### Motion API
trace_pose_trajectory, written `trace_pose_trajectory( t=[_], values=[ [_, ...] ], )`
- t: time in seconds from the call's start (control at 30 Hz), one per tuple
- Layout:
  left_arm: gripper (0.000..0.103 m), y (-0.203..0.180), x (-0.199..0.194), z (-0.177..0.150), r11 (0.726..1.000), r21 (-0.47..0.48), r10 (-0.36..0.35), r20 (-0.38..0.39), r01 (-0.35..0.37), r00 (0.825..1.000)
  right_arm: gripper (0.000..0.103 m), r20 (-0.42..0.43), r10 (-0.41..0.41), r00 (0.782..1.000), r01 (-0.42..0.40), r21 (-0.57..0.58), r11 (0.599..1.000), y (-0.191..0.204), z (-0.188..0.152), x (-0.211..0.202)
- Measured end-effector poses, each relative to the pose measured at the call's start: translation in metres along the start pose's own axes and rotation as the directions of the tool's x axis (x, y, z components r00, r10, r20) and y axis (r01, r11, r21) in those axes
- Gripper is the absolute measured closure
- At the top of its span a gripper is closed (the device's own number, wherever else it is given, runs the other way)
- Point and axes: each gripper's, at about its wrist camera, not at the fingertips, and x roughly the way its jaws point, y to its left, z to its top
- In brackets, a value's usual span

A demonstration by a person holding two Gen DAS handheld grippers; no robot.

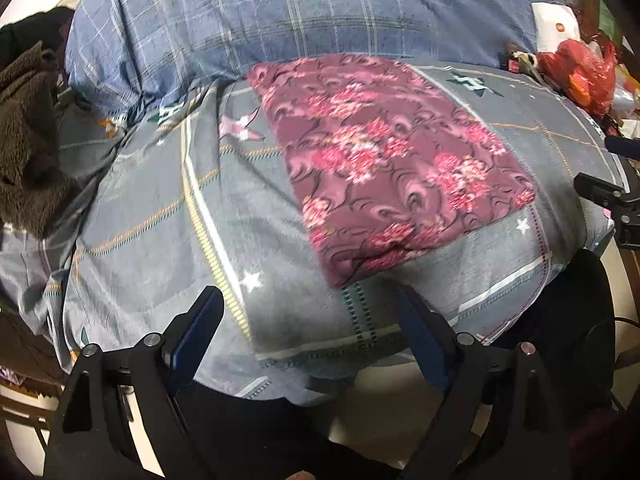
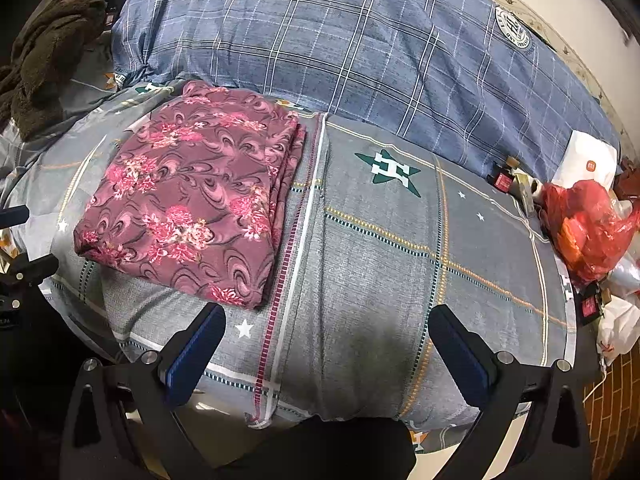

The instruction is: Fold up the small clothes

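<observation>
The floral garment (image 2: 192, 196) lies folded into a neat rectangle on the bedsheet (image 2: 380, 264), at ten o'clock from the right gripper (image 2: 326, 344). Both it and the left gripper (image 1: 310, 320) hang empty, jaws apart; folding looks done.

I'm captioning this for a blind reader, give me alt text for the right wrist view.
A folded maroon floral garment lies flat on a grey star-print bedsheet, left of the open, empty right gripper. A blue plaid duvet lies behind, and a red plastic bag sits at right.
</observation>
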Motion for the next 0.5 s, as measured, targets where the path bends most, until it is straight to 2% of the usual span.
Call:
trace_pose_trajectory(
  t=[0.2, 0.5],
  values=[
    [0.015, 0.0090, 0.0044, -0.0050, 0.999, -0.042, -0.004, -0.026, 0.003, 1.000, 0.001, 0.000, -0.004, 1.000, 0.004, -0.005, 1.000, 0.0019, 0.0017, 0.0017],
    [0.015, 0.0004, 0.0020, -0.0032, 0.999, -0.020, -0.031, -0.026, 0.030, 0.999, 0.001, 0.001, -0.013, 1.000, 0.013, -0.001, 1.000, 0.0000, 0.0013, 0.0013]
  ],
)
